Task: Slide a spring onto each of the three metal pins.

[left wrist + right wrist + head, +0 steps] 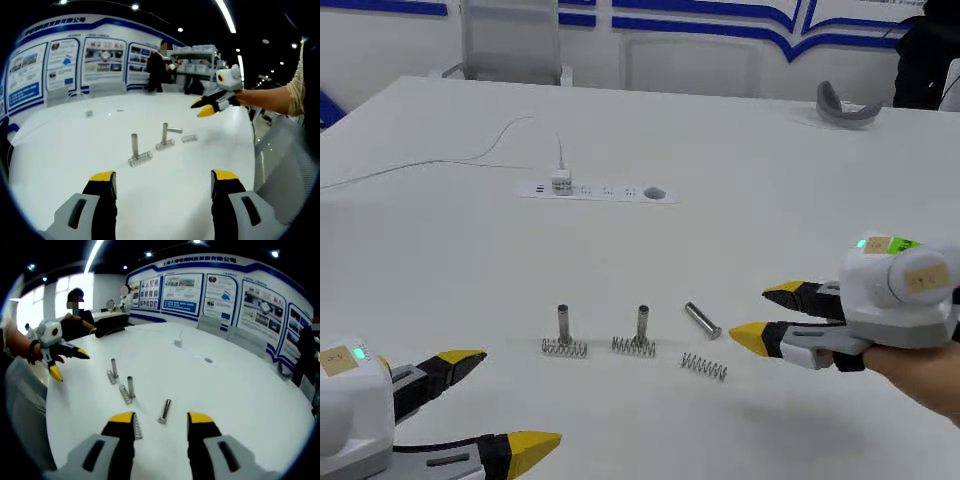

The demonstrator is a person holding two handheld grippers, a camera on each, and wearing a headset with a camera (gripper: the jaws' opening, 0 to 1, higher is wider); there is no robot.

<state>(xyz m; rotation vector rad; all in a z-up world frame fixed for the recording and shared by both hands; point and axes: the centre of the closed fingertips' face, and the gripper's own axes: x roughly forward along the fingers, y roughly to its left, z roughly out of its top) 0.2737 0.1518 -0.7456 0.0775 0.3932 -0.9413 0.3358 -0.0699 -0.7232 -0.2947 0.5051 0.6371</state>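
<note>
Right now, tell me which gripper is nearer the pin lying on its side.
Right. The right gripper is just beside the lying pin; the left gripper is far off.

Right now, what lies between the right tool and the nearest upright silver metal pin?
A short silver metal pin lying flat, seen in the head view.

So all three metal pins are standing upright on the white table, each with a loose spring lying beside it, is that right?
Not quite. The left pin and the middle pin stand upright, but the right pin lies on its side, as the head view shows. The rest holds: the loose springs lie one beside each pin on the white table.
</note>
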